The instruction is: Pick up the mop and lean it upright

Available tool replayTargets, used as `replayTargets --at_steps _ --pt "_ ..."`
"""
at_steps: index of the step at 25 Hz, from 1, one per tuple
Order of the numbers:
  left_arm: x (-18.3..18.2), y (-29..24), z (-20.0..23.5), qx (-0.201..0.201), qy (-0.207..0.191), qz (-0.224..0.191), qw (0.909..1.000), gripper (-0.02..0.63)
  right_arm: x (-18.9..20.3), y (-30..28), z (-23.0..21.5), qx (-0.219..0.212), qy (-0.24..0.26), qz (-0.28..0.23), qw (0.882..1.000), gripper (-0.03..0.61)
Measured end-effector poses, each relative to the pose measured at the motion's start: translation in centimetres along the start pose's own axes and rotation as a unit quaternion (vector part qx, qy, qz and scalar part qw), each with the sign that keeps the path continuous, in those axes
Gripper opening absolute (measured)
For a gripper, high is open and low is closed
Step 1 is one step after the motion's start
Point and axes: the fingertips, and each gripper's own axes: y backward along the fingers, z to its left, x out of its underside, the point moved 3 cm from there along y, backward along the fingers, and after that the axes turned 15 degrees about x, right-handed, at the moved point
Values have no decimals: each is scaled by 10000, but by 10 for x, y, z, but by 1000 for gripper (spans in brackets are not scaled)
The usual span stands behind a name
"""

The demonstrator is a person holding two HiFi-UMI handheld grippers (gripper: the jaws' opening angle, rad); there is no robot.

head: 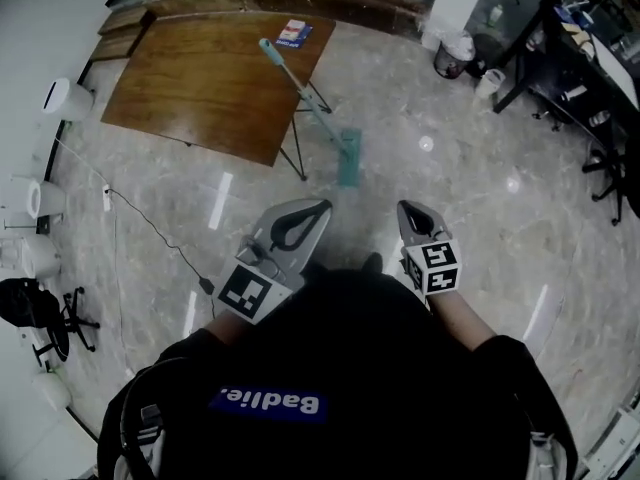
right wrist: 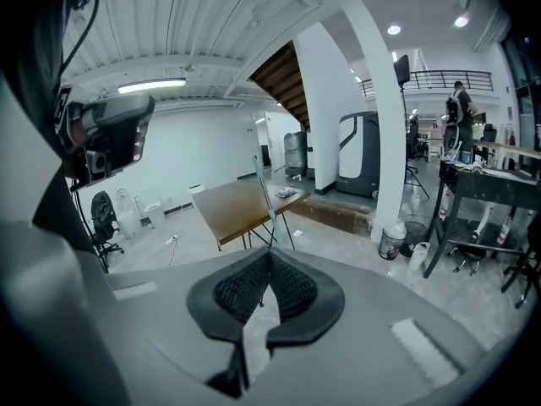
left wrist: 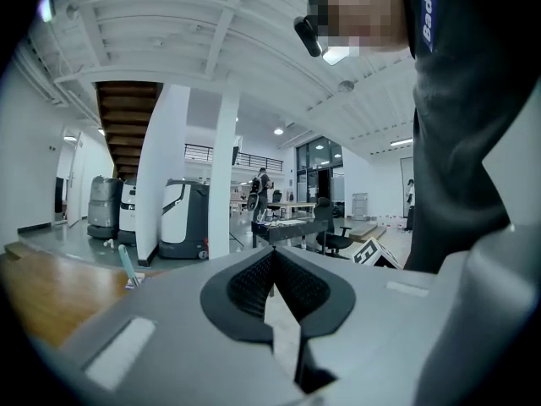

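Observation:
The mop (head: 318,113) has a teal handle and a teal head. It stands tilted, its head on the floor and its handle top resting on the edge of the wooden table (head: 200,88). My left gripper (head: 322,207) and right gripper (head: 408,208) are held close to my body, well short of the mop, both shut with nothing between the jaws. In the left gripper view the left gripper (left wrist: 272,257) points past the handle tip (left wrist: 127,266). In the right gripper view the right gripper (right wrist: 270,255) points toward the mop handle (right wrist: 264,191) and the table (right wrist: 241,205).
A small blue and white box (head: 293,33) lies on the table's far corner. A cable (head: 150,230) runs across the floor at the left, near white containers (head: 40,198) and an office chair (head: 40,313). A bin (head: 452,56) and a black desk (head: 575,58) stand at the far right.

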Motion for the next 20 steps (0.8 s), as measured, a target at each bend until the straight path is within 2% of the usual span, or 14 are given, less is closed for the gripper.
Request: replayTargets --at_steps 6,13,17,20 --pt "5 36 -4 463 -64 -189 9987 18 -25 36 42 397 -196 -441 9980 5" --pt "20 111 12 990 96 -380 9943 18 -68 66 127 974 -475 -967 9894 5" --pt "28 130 14 1199 219 -454 9915 18 -77 84 167 1001 -396 -1059 9885 5" --pt "21 135 7 1267 133 -522 9905 18 -97 103 182 923 -355 -1283 9868 5"
